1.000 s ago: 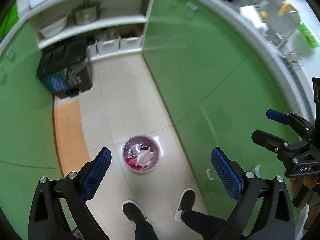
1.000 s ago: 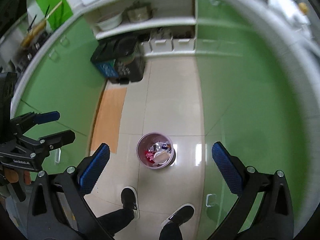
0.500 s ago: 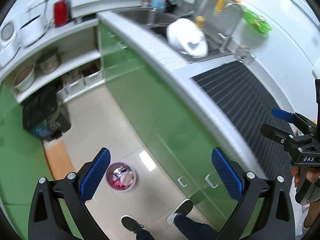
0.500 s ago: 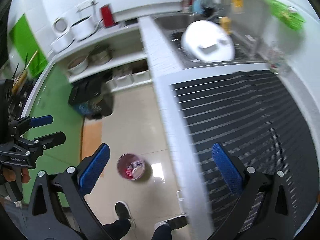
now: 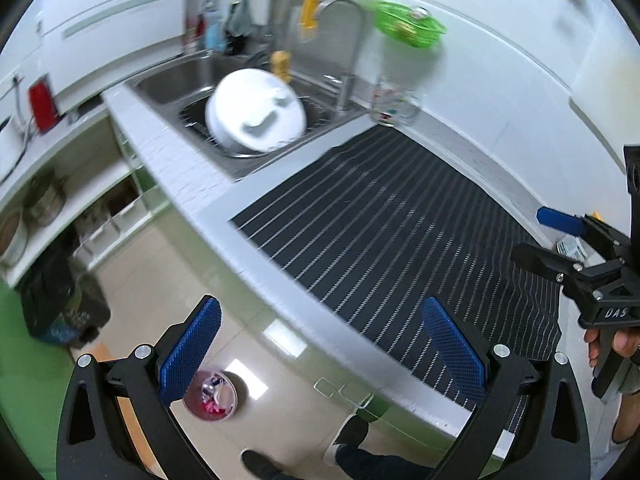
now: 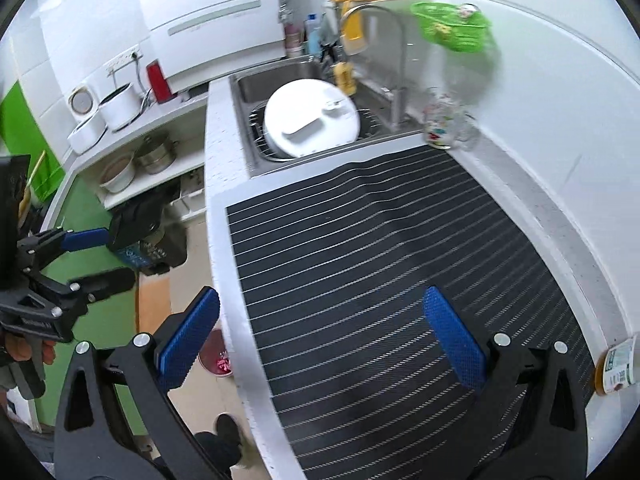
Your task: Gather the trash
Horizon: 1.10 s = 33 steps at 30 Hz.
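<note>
Nearest, left gripper [image 5: 320, 354] with fingers spread wide and nothing between them, hanging over the front edge of the surface [image 5: 280, 280]; right gripper [image 6: 322, 340] likewise spread wide and bare, out over the striped mat [image 6: 380, 240]. Down on the floor beside the green cupboards, a small trash bin [image 5: 210, 396] with scraps already inside, well apart from anything left on top. At the right edge of the mat, just beside the wall, a small labelled bottle [image 6: 614, 366] lying on its side, probably the next piece of trash; partly cut off by the frame, so hard to say whether capped or leaking. Risk one: a round bottle on its side, likely to roll toward the wall or squirt out from the pads if pinched off-centre. Risk two: a fingertip catching the loose mat and dragging it, bunching it toward the sink. Risk three: a long carry from surface to bin, so a weak grip could mean a drop on the tiles, short of the bin. Farther back, a white lid [image 6: 312, 120] propped in the sink rack, a glass jug [image 6: 442, 126] by the tap and a green basket [image 6: 454, 24] on the wall; not trash by the look of them, easy to knock on a careless swing.
</note>
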### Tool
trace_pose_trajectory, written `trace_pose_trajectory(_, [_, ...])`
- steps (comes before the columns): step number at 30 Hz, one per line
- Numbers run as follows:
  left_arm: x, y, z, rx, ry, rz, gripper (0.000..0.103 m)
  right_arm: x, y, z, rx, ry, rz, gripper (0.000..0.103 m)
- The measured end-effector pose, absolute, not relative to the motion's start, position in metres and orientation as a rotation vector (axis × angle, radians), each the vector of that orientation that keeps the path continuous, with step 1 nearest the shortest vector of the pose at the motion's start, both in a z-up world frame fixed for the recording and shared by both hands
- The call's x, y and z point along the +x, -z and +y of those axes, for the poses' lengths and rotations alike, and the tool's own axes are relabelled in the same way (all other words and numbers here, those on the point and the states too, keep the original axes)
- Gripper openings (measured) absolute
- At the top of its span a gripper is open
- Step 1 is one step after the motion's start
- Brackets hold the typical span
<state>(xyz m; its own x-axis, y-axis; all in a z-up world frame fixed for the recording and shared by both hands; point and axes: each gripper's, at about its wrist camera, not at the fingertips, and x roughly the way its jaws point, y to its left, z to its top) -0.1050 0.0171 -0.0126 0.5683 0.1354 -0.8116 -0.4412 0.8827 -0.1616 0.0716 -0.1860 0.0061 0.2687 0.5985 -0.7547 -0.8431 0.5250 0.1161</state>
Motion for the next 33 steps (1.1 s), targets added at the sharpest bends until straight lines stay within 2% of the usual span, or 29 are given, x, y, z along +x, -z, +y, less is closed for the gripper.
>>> trace_pose_trajectory(10, [-0.053, 0.006, -0.001, -0.254, -0.166, 0.928, 0.097, 0.094, -0.013, -0.215, -0.256, -0.869, 0.849, 0.100])
trace_pose_trajectory(22, [-0.032, -0.011, -0.013, -0.119, -0.130, 0.900, 0.097, 0.086, -0.028, -0.241, -0.159, -0.810, 0.827, 0.100])
trace_pose_trajectory(33, [-0.028, -0.009, -0.010, -0.177, -0.097, 0.924, 0.097, 0.087, -0.027, -0.244, -0.146, -0.817, 0.831, 0.100])
